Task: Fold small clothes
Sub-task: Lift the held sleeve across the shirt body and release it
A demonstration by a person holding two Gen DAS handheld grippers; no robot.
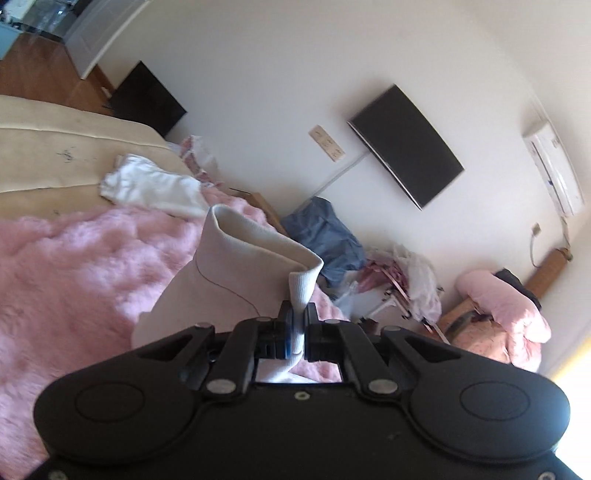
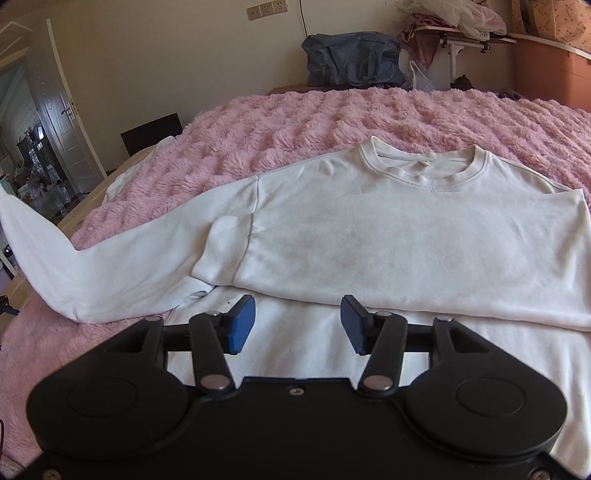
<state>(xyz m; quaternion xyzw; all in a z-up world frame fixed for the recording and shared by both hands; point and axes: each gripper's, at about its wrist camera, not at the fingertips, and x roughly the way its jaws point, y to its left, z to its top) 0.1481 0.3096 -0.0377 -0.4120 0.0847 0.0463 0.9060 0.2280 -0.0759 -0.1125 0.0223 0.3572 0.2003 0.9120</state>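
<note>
A white sweatshirt (image 2: 388, 229) lies flat on the pink fluffy blanket (image 2: 295, 122), collar at the far side, its right sleeve folded across the chest. Its left sleeve (image 2: 92, 266) stretches out to the left and rises at its end. My left gripper (image 1: 298, 325) is shut on the ribbed cuff (image 1: 303, 288) of that sleeve (image 1: 229, 273) and holds it up above the blanket (image 1: 74, 266). My right gripper (image 2: 297, 323) is open and empty, hovering just above the sweatshirt's lower hem area.
A second white garment (image 1: 155, 184) lies on the beige mattress edge (image 1: 55, 155). A blue bag (image 2: 351, 61) and piles of clothes (image 2: 454, 18) sit beyond the bed's far side. A wall TV (image 1: 406, 144) and a door (image 2: 62, 110) are in view.
</note>
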